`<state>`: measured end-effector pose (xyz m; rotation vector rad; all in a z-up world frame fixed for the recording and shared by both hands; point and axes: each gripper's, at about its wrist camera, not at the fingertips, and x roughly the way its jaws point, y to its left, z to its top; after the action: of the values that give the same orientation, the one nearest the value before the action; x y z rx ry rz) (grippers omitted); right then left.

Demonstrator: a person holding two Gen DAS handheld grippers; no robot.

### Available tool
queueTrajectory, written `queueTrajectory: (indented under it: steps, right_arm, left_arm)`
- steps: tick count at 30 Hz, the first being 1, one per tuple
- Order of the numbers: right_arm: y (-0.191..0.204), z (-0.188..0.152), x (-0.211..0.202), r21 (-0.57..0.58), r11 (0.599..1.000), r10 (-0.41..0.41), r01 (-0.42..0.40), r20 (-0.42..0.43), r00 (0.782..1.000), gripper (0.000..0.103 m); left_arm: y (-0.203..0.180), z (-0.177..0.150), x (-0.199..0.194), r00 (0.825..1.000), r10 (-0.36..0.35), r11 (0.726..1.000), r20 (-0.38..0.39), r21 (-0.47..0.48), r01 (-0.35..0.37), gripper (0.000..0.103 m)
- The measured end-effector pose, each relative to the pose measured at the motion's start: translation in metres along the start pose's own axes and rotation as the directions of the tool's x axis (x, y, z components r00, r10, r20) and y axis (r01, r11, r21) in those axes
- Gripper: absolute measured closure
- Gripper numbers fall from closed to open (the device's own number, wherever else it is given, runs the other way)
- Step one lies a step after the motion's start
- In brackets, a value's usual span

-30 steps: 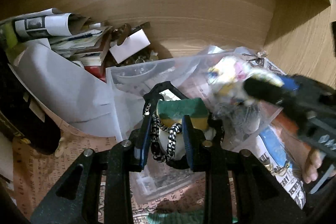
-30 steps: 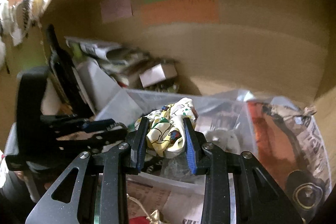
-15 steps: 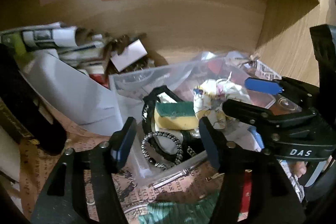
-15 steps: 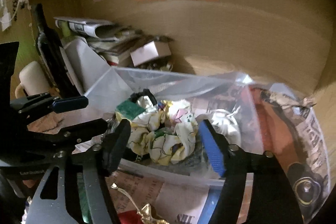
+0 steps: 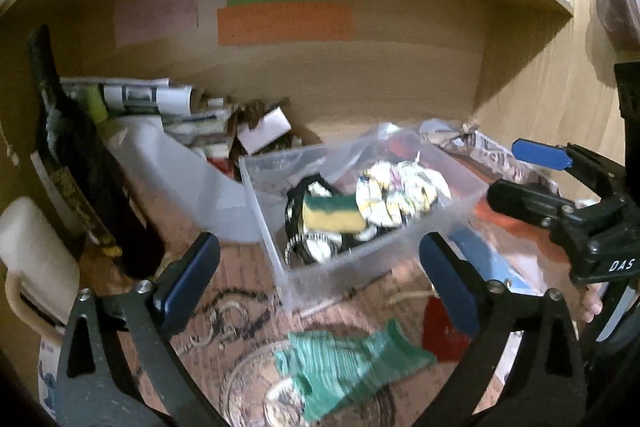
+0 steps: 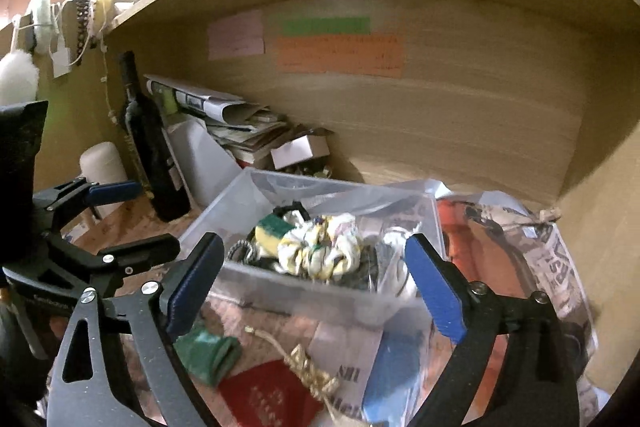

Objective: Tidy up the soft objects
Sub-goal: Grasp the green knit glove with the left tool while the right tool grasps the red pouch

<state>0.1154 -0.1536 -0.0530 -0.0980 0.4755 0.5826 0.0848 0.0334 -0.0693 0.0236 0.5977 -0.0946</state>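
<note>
Both grippers are drawn back from the clear bin [image 5: 340,267] since a second ago, jaws spread wide and empty. Sponge [image 5: 332,217] and patterned cloth [image 5: 400,193] are left inside, at 12 o'clock of the left gripper [image 5: 320,275] and the right gripper [image 6: 316,283].

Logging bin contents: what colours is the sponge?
The sponge is yellow with a dark green scrub layer on top, clearest in the left wrist view.

We look from each gripper along its spread fingers into a wooden shelf nook. Our left view faces the clear bin [image 5: 362,269] from its left front, our right view [image 6: 320,301] from its right front; both sit near and share bin and back wall.
</note>
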Motion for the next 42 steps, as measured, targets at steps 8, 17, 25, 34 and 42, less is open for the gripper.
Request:
queueTrajectory:
  steps: [8, 17, 25, 34, 42]
  right_arm:
    - [0.000, -0.041, 0.004, 0.049, 0.998, 0.030, -0.025, -0.097, 0.995, 0.011]
    - [0.001, -0.078, 0.022, 0.104, 0.994, 0.058, -0.036, -0.216, 0.975, 0.011]
    - [0.006, -0.089, 0.033, 0.088, 0.995, 0.072, -0.050, -0.272, 0.960, 0.011]
    - [0.009, -0.097, 0.045, 0.053, 0.997, 0.067, -0.053, -0.324, 0.944, 0.043]
    - [0.012, -0.097, 0.040, 0.039, 0.996, 0.087, -0.079, -0.294, 0.952, 0.078]
  left_arm:
    - [-0.003, -0.039, 0.016, 0.991, -0.002, 1.000, -0.131, -0.005, 0.001, 0.002]
    - [-0.003, -0.077, 0.037, 0.968, -0.032, 0.999, -0.249, -0.048, 0.021, 0.002]
    - [-0.002, -0.094, 0.042, 0.966, -0.042, 0.997, -0.255, -0.071, 0.024, 0.007]
    - [-0.005, -0.090, 0.036, 0.967, -0.084, 0.995, -0.239, -0.075, 0.068, 0.053]
    - [-0.006, -0.075, 0.019, 0.978, -0.091, 0.994, -0.188, -0.071, 0.079, 0.069]
